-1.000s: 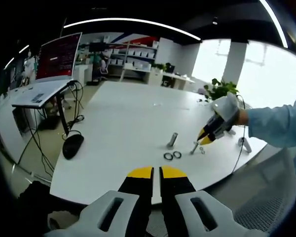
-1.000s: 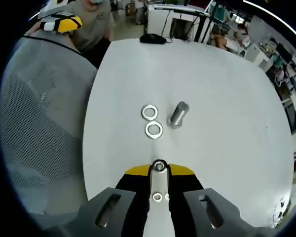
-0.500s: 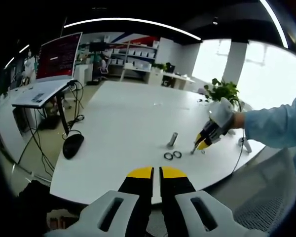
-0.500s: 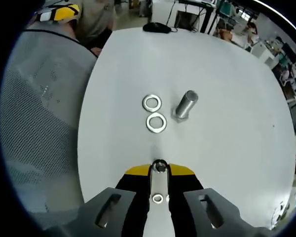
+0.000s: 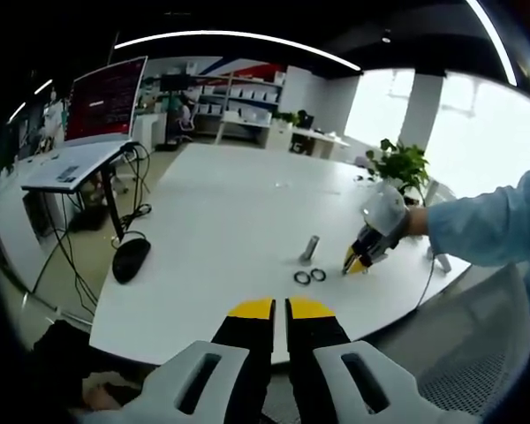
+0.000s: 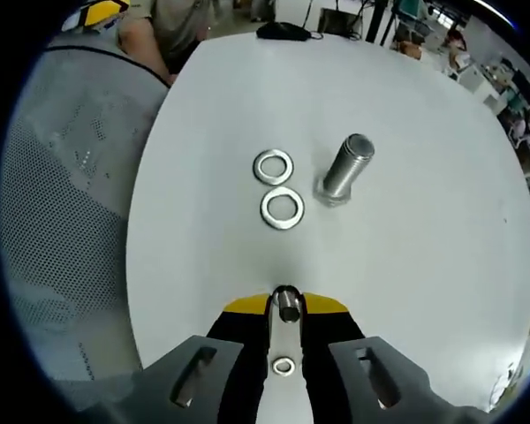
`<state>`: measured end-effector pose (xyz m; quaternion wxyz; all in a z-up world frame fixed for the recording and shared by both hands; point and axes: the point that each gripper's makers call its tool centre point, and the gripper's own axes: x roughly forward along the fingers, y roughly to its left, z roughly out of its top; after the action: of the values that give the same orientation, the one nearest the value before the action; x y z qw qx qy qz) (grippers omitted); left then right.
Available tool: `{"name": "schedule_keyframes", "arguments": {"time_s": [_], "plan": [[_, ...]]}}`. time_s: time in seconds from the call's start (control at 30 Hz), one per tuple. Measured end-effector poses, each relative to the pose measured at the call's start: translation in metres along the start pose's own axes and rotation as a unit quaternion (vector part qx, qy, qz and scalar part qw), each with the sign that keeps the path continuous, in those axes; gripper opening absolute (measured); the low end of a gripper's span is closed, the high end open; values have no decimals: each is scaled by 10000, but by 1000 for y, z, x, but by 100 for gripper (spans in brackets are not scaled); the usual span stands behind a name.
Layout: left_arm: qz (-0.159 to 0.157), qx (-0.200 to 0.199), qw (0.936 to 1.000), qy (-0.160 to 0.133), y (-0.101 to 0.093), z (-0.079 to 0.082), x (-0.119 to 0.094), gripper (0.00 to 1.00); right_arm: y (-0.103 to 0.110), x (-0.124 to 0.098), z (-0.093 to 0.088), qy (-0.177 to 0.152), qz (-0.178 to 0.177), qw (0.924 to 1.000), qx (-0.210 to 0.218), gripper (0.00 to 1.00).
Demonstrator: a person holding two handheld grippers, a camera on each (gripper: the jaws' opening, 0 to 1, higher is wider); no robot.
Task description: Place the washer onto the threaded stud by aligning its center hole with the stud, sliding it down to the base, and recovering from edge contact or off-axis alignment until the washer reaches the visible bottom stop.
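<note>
**Over the washers, closing in**

On the white table (image 6: 424,265) we've swung nearer over the last second: the two washers (image 6: 281,209) and the upright stud (image 6: 344,170) now loom larger. Our right gripper (image 6: 285,305) pinches a small bolt, not a washer, so no washer is picked up yet. Our left gripper (image 5: 278,309) hangs back, jaws nearly together, empty.

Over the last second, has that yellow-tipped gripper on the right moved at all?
Yes. In the left gripper view, the right gripper has dropped lower and closer to the two washers on the white table.
</note>
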<state>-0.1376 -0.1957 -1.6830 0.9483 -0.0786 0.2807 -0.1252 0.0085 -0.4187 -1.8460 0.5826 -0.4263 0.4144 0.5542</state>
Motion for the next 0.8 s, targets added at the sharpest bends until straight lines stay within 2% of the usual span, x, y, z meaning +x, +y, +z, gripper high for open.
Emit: {"name": "schedule_keyframes", "arguments": {"time_s": [0.1, 0.17, 0.2, 0.27, 0.47, 0.8], "plan": [[-8, 8, 10000, 9, 0, 0, 0, 2, 4, 4, -7, 137, 119, 9995, -252, 17], [-17, 15, 10000, -7, 0, 0, 1, 2, 3, 6, -13, 201, 121, 9997, 15, 22], [-21, 17, 10000, -15, 0, 1, 1, 2, 0, 5, -9, -2, 33, 9999, 114, 22], [-23, 18, 10000, -8, -1, 0, 1, 2, 1, 0, -12, -18, 75, 9997, 251, 24], [-37, 62, 10000, 30, -1, -1, 1, 2, -1, -12, -24, -88, -15, 9992, 385, 25], [-49, 59, 10000, 35, -2, -1, 1, 2, 0, -21, -47, -198, -90, 9955, 918, 23]]}}
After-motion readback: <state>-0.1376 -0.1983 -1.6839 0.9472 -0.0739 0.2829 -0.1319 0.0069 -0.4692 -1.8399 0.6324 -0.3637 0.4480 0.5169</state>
